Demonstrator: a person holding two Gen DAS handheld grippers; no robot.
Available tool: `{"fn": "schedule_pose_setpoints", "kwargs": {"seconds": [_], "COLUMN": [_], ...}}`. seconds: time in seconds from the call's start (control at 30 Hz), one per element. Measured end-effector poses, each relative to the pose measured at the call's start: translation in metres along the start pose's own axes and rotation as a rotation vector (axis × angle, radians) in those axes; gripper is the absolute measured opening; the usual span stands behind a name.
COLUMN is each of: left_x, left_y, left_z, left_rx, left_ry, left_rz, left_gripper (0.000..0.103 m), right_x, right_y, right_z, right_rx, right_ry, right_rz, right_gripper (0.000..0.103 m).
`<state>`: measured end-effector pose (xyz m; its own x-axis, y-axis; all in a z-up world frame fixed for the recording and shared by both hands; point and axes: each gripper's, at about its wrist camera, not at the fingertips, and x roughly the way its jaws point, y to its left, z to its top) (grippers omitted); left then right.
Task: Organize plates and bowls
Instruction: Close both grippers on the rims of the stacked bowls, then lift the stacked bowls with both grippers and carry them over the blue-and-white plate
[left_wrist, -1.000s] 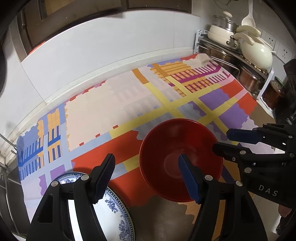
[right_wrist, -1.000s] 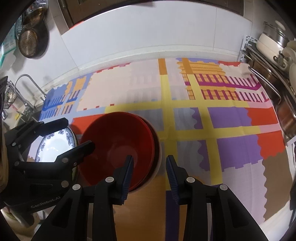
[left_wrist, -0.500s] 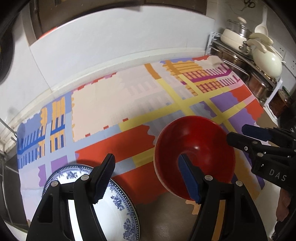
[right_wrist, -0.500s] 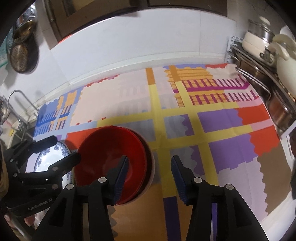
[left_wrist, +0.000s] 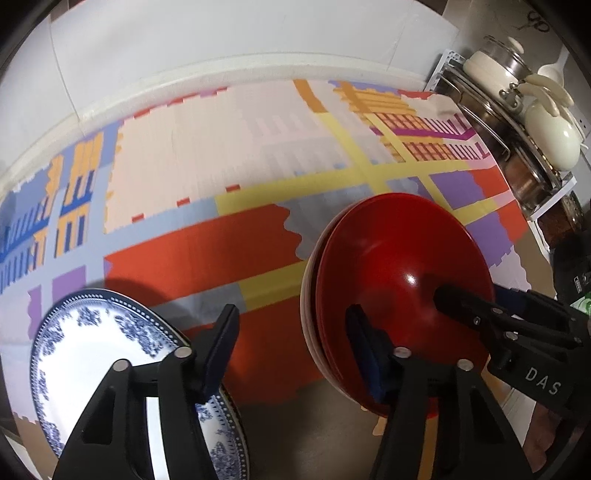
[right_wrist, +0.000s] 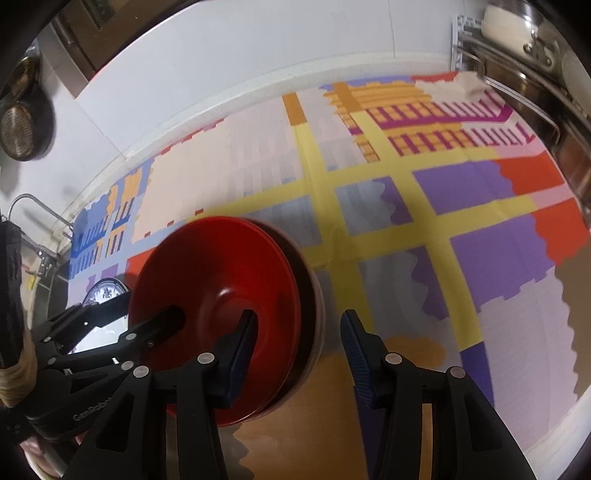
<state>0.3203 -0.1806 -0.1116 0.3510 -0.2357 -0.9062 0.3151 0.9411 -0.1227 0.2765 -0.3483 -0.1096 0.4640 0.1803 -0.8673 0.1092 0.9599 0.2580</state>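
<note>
The left claw (left_wrist: 291, 350) hangs with its jaws wide apart and nothing between them, one finger over the near rim of the red bowls (left_wrist: 399, 288) and the other over the blue-and-white plate (left_wrist: 103, 350). The right claw (right_wrist: 297, 350) is likewise spread apart and grips nothing; its left finger (right_wrist: 242, 343) reaches over the inside of the bowls, while its right finger sits outside their rim, above the bare brown counter (right_wrist: 332, 413). The red bowls (right_wrist: 218, 295) are nested in a stack, seen by several rims showing at the edge, and rest on the patterned mat (left_wrist: 229, 155) at its near edge, partly over the counter. The left wrist view shows the plate lying flat just left of the bowls, close but apart from them, partly on the mat's near left corner. In the right wrist view only a sliver of the plate (right_wrist: 105, 293) shows behind the left claw (right_wrist: 147, 314). The mat (right_wrist: 406, 206) spreads away beyond the bowls to the white wall. To the far right of the bowls, a wire rack (left_wrist: 491, 122) holds metal pots, with a cream kettle (left_wrist: 550, 140) on top.
</note>
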Motion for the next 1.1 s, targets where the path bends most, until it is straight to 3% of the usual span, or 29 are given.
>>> {"fn": "schedule_pose_setpoints", "kwargs": {"seconds": [0.1, 0.37, 0.8, 1.1], "left_x": [0.006, 0.016, 0.01, -0.008], "left_y": [0.0, -0.001, -0.004, 0.0], "left_z": [-0.001, -0.002, -0.003, -0.006], "left_rx": [-0.02, -0.074, -0.104, -0.12], "left_ry": [0.022, 0.078, 0.072, 0.031], "left_rz": [-0.025, -0.123, -0.081, -0.063], "left_gripper": [0.049, 0.028, 0.027, 0.027], "right_x": [0.005, 0.011, 0.009, -0.002], "right_y": [-0.001, -0.003, -0.004, 0.005], "right_z": [-0.002, -0.004, -0.002, -0.001], "right_rx": [0.008, 0.05, 0.082, 0.064], "right_ry": [0.018, 0.05, 0.056, 0.038], "right_rz": [0.002, 0.024, -0.006, 0.011], "right_gripper": [0.035, 0.032, 0.022, 0.022]}}
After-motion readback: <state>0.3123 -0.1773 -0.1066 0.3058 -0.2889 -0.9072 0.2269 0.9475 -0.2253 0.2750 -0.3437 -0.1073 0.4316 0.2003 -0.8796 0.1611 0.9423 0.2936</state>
